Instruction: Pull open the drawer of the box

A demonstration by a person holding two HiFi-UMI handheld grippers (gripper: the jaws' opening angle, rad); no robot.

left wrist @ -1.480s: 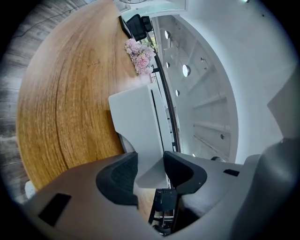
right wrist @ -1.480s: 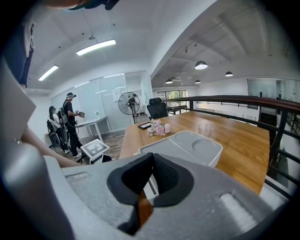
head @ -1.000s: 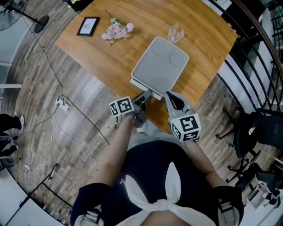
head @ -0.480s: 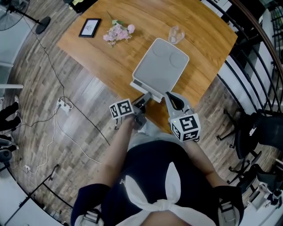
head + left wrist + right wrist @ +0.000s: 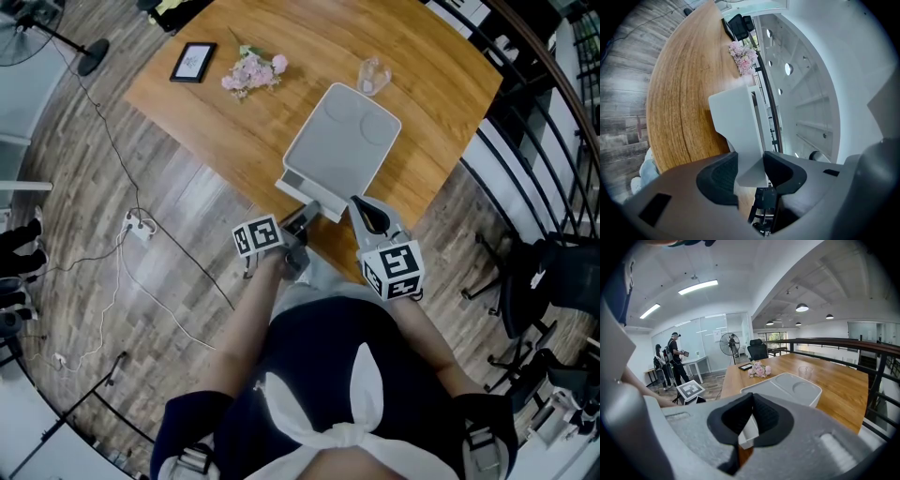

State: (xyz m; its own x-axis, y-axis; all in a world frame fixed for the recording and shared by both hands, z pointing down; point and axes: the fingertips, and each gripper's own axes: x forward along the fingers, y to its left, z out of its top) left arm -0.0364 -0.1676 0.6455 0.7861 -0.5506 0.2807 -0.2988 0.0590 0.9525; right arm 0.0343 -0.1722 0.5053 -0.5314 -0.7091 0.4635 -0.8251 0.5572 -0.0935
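Nothing has shifted this last second: my left gripper is clamped on the front of the drawer, which shows only a little at the near side of the box, so I judge the pull barely begun. My right gripper, clenched on nothing, sits beside the box's near corner. The drawer's inside is hidden from me.

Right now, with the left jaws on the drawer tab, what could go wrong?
1. The left gripper pinches only the end of the thin drawer tab; it may slip off.
2. The box sits near the edge of the table, and the right gripper, jaws together, seems not to hold it; the whole box may slide.
3. A swivelling box could nudge the glass by its far corner.
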